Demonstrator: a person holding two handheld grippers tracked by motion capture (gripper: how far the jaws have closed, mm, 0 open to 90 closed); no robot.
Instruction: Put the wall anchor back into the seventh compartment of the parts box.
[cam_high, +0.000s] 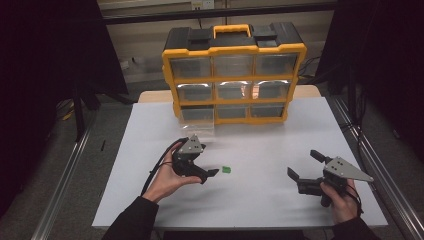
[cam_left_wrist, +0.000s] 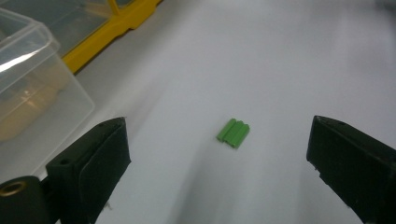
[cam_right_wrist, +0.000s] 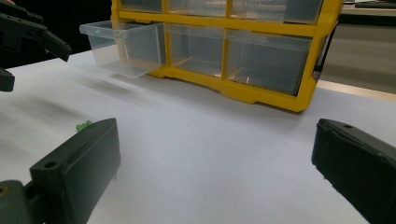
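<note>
Left hand-held gripper (cam_left_wrist: 217, 163): jaws wide, empty, frame bottom.
Right hand-held gripper (cam_right_wrist: 215, 172): jaws wide, empty.
Green piece (cam_left_wrist: 233, 133): frame centre, on bench (cam_left_wrist: 280, 56).

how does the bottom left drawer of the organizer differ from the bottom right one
The bottom left drawer is pulled out past the yellow frame over the white table; the bottom right drawer sits pushed in. The left one's open top shows; the right one's is hidden by the frame. Both are clear plastic and look empty.
</note>
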